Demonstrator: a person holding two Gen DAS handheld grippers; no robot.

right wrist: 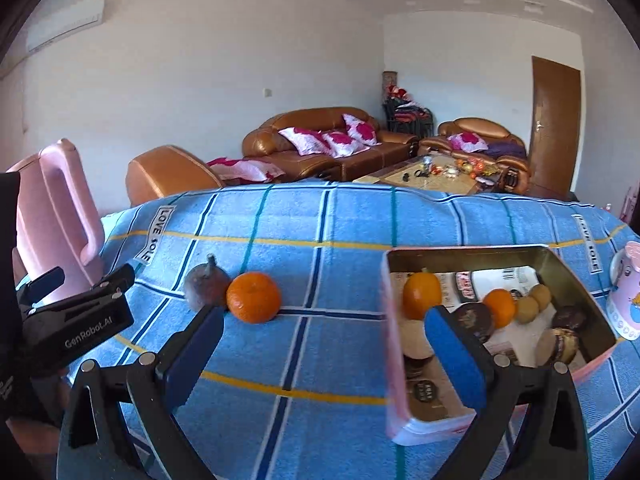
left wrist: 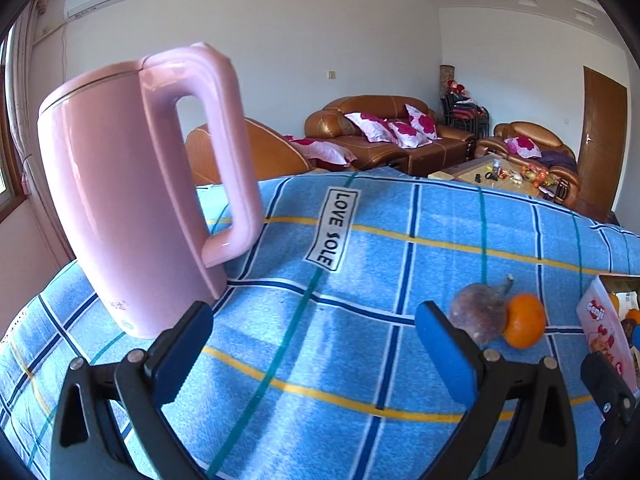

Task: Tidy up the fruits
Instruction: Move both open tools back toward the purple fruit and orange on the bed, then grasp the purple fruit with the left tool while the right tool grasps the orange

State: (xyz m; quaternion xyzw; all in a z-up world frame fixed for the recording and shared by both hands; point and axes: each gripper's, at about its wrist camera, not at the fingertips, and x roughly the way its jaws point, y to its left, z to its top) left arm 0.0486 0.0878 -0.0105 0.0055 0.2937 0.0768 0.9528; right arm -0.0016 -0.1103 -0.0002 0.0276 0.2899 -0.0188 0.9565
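Observation:
An orange mandarin (right wrist: 253,297) and a dull purple-brown fruit with a stem (right wrist: 206,282) touch each other on the blue checked cloth. To their right lies a pink tin box (right wrist: 394,364) holding two mandarins (right wrist: 421,294), small brown fruits and dark round items. My right gripper (right wrist: 324,344) is open above the cloth, empty, between the loose fruits and the box. In the left wrist view my left gripper (left wrist: 314,344) is open and empty; the purple fruit (left wrist: 478,312) and mandarin (left wrist: 525,321) lie just right of its right finger.
A tall pink kettle (left wrist: 132,200) stands on the cloth at the left, close to my left gripper's left finger. A pink and white cup (right wrist: 626,296) stands at the box's right. The left gripper's body (right wrist: 76,320) shows at the left. Sofas and a coffee table lie beyond.

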